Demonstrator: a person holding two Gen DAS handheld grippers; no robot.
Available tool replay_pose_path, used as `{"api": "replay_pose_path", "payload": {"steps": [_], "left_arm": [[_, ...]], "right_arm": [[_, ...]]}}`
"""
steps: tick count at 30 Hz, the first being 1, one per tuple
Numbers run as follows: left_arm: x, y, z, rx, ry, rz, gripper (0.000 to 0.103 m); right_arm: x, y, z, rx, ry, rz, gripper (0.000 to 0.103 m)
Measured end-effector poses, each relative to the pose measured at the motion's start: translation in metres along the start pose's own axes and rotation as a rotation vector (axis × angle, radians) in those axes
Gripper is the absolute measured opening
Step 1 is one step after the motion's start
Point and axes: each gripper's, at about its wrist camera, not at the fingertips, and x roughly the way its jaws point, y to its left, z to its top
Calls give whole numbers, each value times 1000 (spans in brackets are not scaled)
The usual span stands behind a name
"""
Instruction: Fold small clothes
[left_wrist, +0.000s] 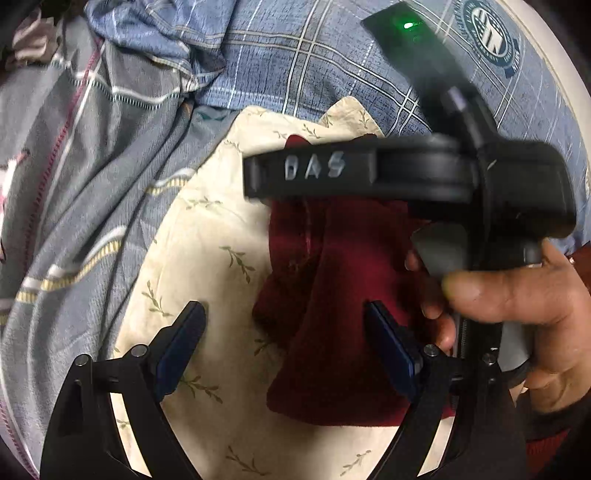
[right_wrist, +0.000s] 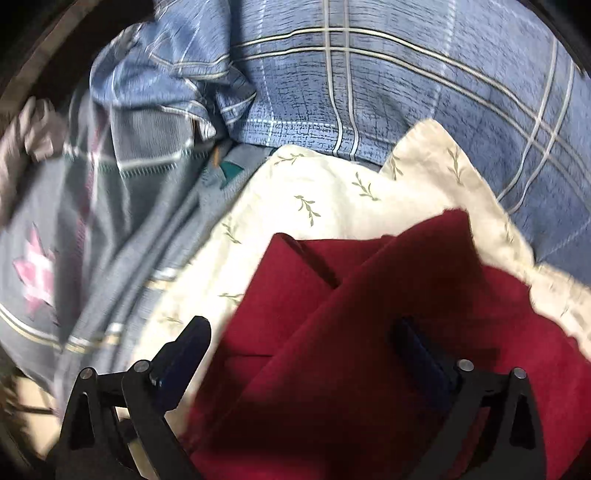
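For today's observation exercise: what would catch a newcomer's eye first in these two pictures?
The dark red garment, partly folded on a cream leaf-print cloth over blue plaid bedding. In the left wrist view, the black right gripper held by a hand crosses above it.

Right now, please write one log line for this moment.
left gripper: jaws open | right gripper: jaws open | red cloth: on cream cloth, unheld

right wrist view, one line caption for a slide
Open right gripper hovers over folded dark red cloth on cream leaf-print fabric.
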Motion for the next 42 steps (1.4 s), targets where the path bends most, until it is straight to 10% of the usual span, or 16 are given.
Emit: {"api": "replay_pose_path", "payload": {"steps": [5,7,11,16,18,23,29,30,32,36,42], "left_arm": [[1,-1,1,1,0,-10,89],[3,-5,4,17,-11,-15,87],[-1,-17,4,55,-42,-60,45],[-16,-18,7,81,-104,-124,29],[-20,-20,8,95,-118,-145,27],[-30,-30,5,156,-163,-158,26],[-34,-42,-1,217,-171,-159,26],[-35,-43,-1,222,-170,-153,26],[-32,-40,1,210,-158,-133,27],[-28,-35,1,175,-137,-140,59],[-32,-47,-6,210,-163,-167,51]], "right_arm": [[-36,-34,-16,76,-100,133,28],[-59,-49,-25,114,-161,205,22],[-88,-68,-50,161,-233,264,8],[-98,-80,-74,227,-238,217,26],[-102,-87,-73,268,-243,275,79],[-96,-74,-46,284,-191,338,93],[-59,-39,-10,184,-73,294,85],[-57,-34,-10,147,-79,266,48],[-56,-28,-12,91,-84,127,23],[-71,-50,-29,146,-163,188,21],[-114,-71,-50,207,-284,239,19]]}}
